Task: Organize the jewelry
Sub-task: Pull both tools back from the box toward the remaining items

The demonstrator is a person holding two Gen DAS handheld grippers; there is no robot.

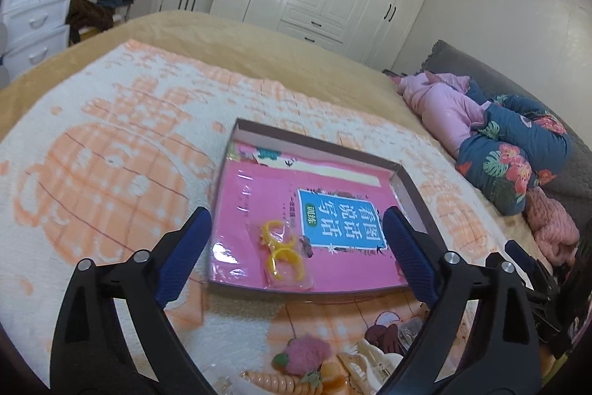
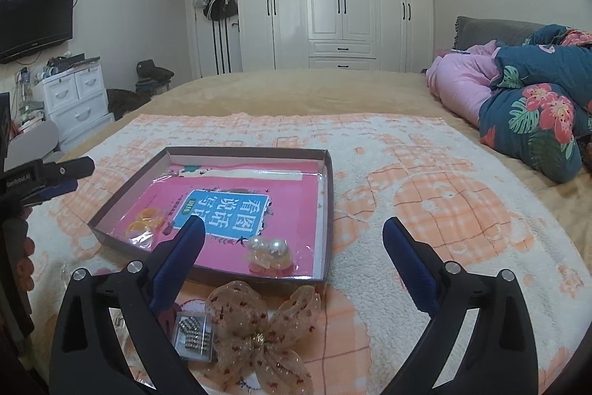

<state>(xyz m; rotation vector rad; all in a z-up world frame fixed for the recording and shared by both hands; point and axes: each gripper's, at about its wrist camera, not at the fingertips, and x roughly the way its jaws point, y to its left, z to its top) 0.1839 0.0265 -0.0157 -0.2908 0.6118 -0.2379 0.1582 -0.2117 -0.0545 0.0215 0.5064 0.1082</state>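
Both claws wide open, empty: left gripper (image 1: 296, 247) above tray's (image 1: 410, 195) near edge, right gripper (image 2: 294, 247) beside bow (image 2: 255, 324); blanket (image 2: 444, 195) bare to the right

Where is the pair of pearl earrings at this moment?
In the right wrist view, the pearl earrings lie inside the shallow box, on the pink book near its front edge, just behind the lace bow.
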